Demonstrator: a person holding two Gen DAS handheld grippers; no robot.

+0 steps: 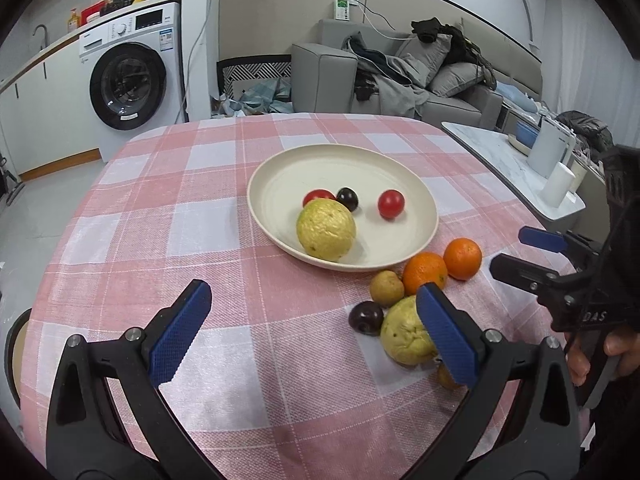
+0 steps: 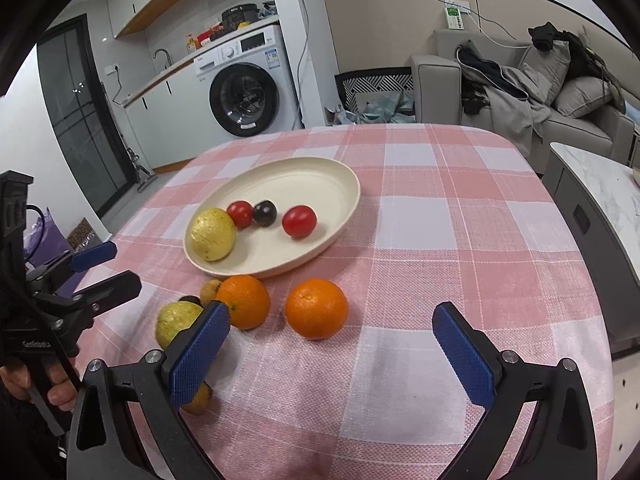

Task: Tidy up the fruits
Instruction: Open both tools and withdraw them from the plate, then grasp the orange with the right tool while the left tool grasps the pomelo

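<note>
Checked worktop: plate far-left, fruit cluster near; right side bare. Left claw, right claw wide open, empty.

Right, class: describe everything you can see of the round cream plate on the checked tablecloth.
The round cream plate is shallow with a raised rim, matte, plastic-looking. It sits flat on the pink-and-white checked tablecloth. It holds a bumpy yellow-green guava, two red tomatoes and a dark plum. Two oranges lie just outside its near rim. Neither gripper touches it.

Washing machine, grey sofa
</note>
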